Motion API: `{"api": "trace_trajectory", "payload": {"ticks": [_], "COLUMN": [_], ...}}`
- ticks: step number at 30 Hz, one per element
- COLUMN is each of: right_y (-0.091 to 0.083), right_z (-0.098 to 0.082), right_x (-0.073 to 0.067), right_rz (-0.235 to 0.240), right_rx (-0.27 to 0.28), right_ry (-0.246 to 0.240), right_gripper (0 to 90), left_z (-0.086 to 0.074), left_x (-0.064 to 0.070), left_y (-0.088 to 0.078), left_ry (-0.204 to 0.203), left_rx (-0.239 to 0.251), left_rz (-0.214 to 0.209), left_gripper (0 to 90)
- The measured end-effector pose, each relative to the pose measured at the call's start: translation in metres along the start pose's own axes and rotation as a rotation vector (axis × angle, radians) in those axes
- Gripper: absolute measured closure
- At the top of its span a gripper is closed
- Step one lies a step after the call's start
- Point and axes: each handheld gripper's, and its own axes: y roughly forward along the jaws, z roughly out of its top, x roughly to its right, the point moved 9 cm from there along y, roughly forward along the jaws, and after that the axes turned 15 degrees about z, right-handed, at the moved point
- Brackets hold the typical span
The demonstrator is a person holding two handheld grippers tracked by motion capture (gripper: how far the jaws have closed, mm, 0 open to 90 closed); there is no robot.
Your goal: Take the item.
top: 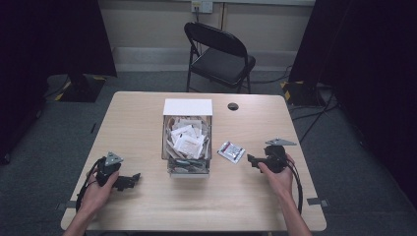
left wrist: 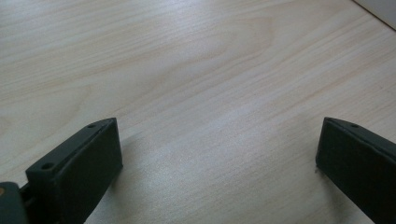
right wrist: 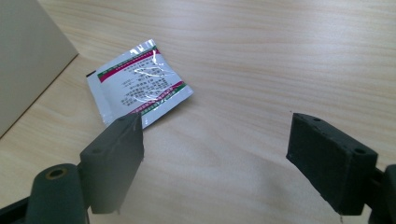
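A white box (top: 187,107) with clear walls stands mid-table, full of several white sachets (top: 187,140). One silver sachet with red and green bands (top: 231,151) (right wrist: 140,87) lies flat on the table just right of the box. My right gripper (top: 252,160) (right wrist: 215,140) rests on the table right of that sachet, open, its jaws wide with nothing between them; the sachet lies just past its left jaw. My left gripper (top: 134,178) (left wrist: 219,144) sits at the front left, open over bare wood.
The light wooden table (top: 137,118) has a round cable hole (top: 232,106) behind the box. A black folding chair (top: 221,56) stands beyond the far edge. The box's pale side (right wrist: 23,60) rises at the left of the right gripper view.
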Motion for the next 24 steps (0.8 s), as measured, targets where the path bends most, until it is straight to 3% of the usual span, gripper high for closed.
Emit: {"api": "trace_trajectory", "payload": {"ticks": [10,24], "right_y": [-0.032,-0.060], "right_z": [-0.006,-0.033], "right_x": [0.001,-0.003], "right_rz": [-0.031,-0.051], "right_rx": [0.031,0.012], "right_ry": [0.004,0.011], "right_gripper": [17.4,16.6], "left_z": [0.000,0.000], "left_x": [0.000,0.000], "left_y": [0.000,0.000], "left_ry": [0.000,0.000], "left_rx": [0.000,0.000], "left_rz": [0.000,0.000], "left_gripper": [0.0,0.0]}}
